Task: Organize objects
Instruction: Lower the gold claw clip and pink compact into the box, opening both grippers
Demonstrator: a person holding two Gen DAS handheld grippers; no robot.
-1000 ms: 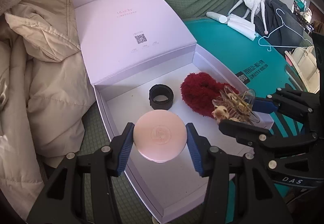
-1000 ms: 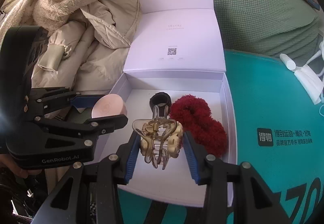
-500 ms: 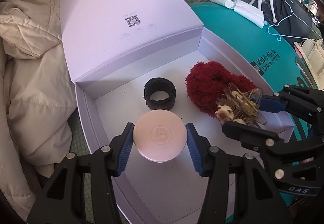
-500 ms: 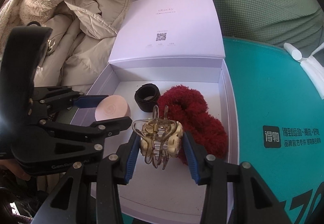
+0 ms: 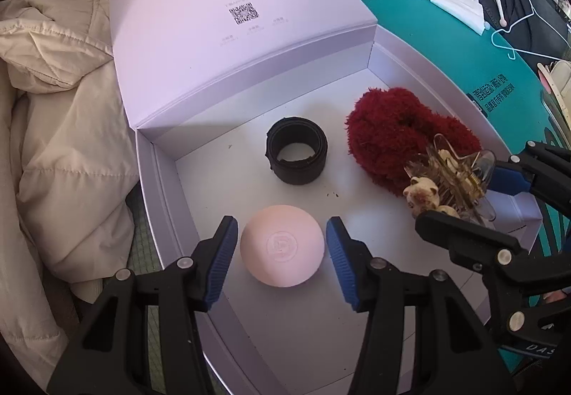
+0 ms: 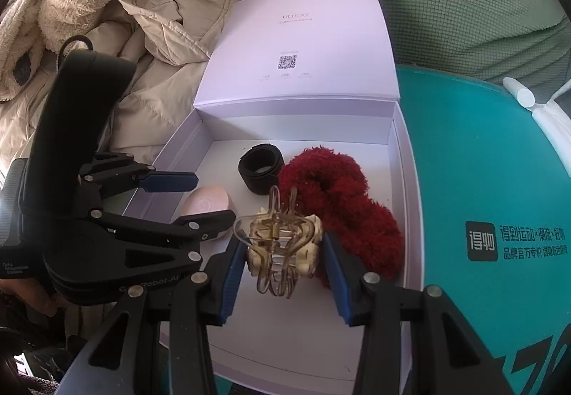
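Teal table [image 6: 481,159] carries a box [image 5: 162,180] already holding scrunchie [image 5: 396,141] and band [image 5: 296,161]; left claw [image 5: 282,246] grips the compact [image 5: 282,252], right claw [image 6: 283,255] the clip [image 6: 278,245], both unreleased.

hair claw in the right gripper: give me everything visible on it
The hair claw is translucent amber plastic with curved, interlocking teeth, a metal spring at its hinge and cream bear-like charms on its sides. It is clamped between the blue pads of the right gripper, teeth pointing toward the camera, over the open white box. It sits just in front of the red scrunchie; contact there is unclear.
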